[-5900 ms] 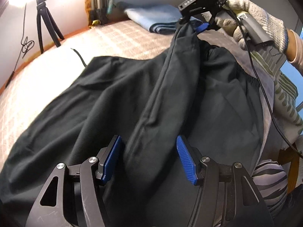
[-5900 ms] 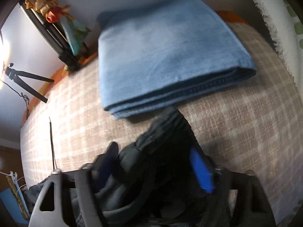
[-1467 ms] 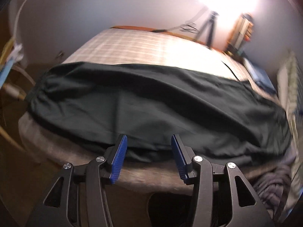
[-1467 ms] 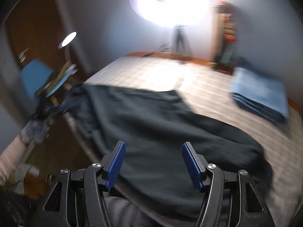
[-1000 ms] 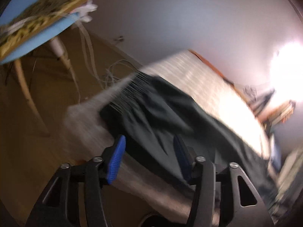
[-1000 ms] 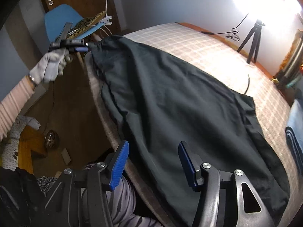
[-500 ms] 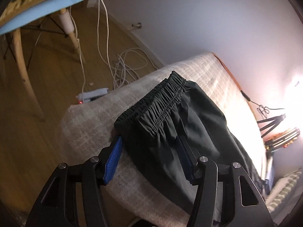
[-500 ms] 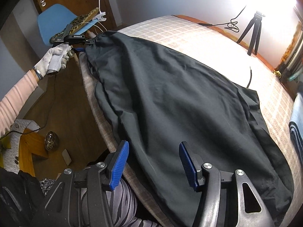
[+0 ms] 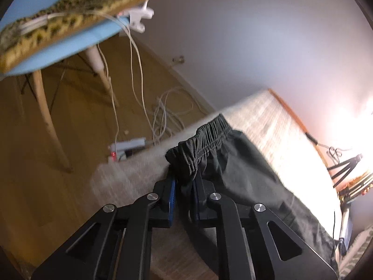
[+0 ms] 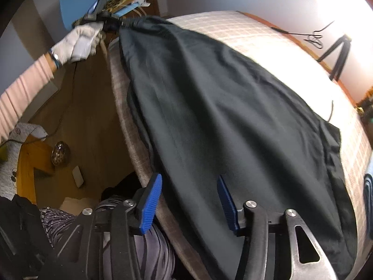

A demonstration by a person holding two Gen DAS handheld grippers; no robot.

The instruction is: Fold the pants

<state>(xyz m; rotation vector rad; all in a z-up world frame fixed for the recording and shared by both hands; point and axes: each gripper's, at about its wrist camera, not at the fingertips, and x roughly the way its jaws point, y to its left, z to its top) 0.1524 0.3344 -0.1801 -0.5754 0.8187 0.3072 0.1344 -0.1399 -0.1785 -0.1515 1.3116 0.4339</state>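
At lower centre of my left view, my left gripper [image 9: 184, 186] is closing, pads pinching the waistband of the black pants [image 10: 221, 116] spread across the bed [image 10: 268, 44]; my right gripper [image 10: 190, 197] is narrowing, half-wide over their near edge, gripping nothing.

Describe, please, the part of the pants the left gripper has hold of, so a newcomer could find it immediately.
Start at the checked bed and follow the black pants to its corner nearest the blue chair. There the left gripper is closing on the gathered elastic waistband, the only ribbed, puckered strip on otherwise smooth cloth.
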